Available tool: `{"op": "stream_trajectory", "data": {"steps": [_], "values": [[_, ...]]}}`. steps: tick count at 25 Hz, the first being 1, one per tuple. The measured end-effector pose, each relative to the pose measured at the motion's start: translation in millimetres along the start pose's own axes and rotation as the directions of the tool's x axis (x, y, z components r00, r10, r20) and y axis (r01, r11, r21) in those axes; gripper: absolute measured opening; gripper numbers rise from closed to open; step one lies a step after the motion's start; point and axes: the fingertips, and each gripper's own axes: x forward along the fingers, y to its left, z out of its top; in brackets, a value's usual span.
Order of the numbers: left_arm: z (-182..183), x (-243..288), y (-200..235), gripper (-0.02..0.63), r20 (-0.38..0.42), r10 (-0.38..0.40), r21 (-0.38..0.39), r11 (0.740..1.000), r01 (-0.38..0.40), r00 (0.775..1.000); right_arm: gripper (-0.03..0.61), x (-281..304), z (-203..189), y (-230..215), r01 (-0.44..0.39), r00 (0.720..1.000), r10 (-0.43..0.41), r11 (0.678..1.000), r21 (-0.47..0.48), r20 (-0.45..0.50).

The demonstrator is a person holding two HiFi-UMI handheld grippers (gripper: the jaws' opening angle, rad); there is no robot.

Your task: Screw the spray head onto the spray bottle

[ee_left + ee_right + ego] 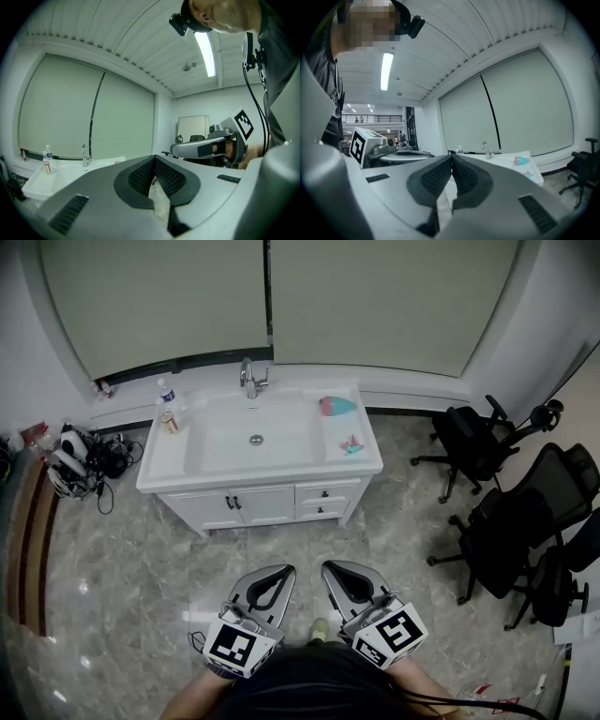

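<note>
A teal and pink spray bottle lies on its side on the right part of the white vanity top. In the right gripper view the spray bottle shows far off. A small teal and pink spray head lies nearer the front edge of the same side. My left gripper and right gripper hang side by side over the floor, well short of the vanity. Both are shut with nothing between the pads, as the left gripper and the right gripper show in their own views.
A faucet stands behind the basin. A water bottle and a small bottle stand at the vanity's left. Black office chairs crowd the right. Cables and gear lie on the floor at the left.
</note>
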Motion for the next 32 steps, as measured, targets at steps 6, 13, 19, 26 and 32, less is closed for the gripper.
{"op": "stream_trajectory", "data": {"steps": [6,13,19,26,32], "values": [[2.9,48.0,-18.5,0.005,-0.029,-0.039,0.028,0.999,0.040,0.999,0.000,-20.7,4.4,-47.4,0.024,1.000,-0.025,0.999,0.029,0.003],[3.9,116.5,-26.7,0.005,-0.066,-0.071,0.009,0.997,0.071,0.995,0.000,-34.6,2.3,-111.5,0.052,0.999,-0.051,0.996,0.068,-0.011],[-1.3,182.2,8.0,0.005,-0.097,-0.103,0.002,0.995,0.104,0.990,0.000,-5.1,-3.0,-172.8,0.101,0.995,-0.099,0.990,0.103,-0.029],[-13.6,287.2,116.2,0.041,-0.128,-0.184,-0.014,0.983,0.184,0.974,0.000,99.4,-5.1,-269.2,0.191,0.980,-0.181,0.971,0.146,-0.078],[-10.4,388.8,219.0,0.058,-0.188,-0.266,0.037,0.960,0.277,0.946,0.002,190.1,8.7,-355.5,0.316,0.946,-0.296,0.930,0.188,-0.130]]}}
